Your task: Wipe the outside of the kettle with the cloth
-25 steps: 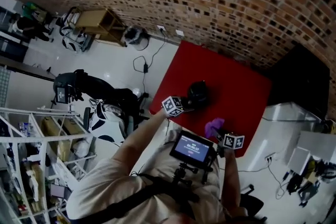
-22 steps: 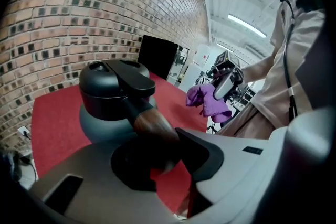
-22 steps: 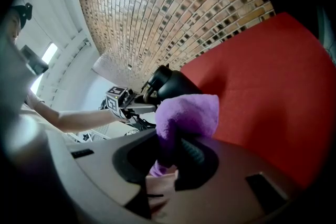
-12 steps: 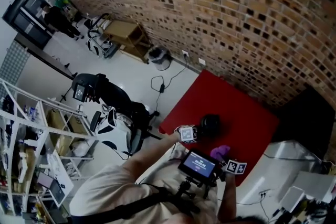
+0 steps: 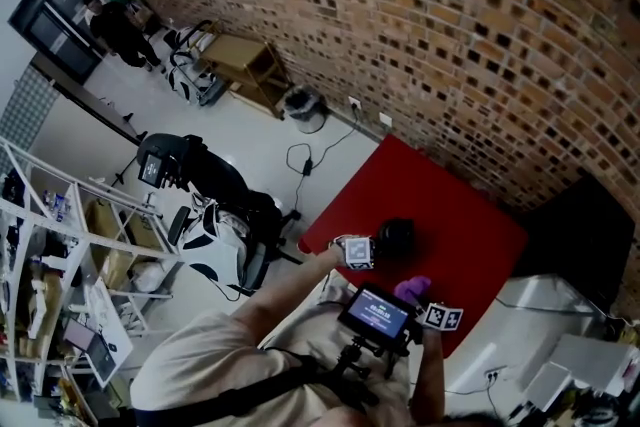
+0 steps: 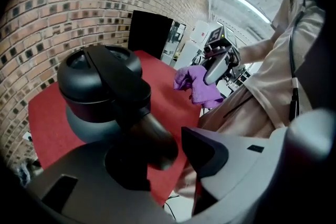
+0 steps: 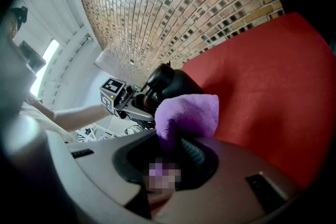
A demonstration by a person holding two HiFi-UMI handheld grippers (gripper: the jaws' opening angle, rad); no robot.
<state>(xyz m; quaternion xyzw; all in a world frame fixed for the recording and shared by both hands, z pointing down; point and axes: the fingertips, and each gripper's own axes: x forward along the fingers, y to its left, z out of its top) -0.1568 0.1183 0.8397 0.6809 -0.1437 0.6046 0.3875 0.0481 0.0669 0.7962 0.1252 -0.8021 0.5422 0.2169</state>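
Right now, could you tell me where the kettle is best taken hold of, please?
Probably the handle: it runs from the lid out toward the near table edge, slim enough for jaws to straddle. Come from that near side, from above. The round body of the kettle looks too wide.

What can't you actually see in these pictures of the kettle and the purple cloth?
- The kettle, left gripper view: its far side is turned away from the camera.
- The cloth, right gripper view: its lower end lies under a mosaic patch, and it hides part of the kettle.
- Head view: both are too small to show dirt or wetness.
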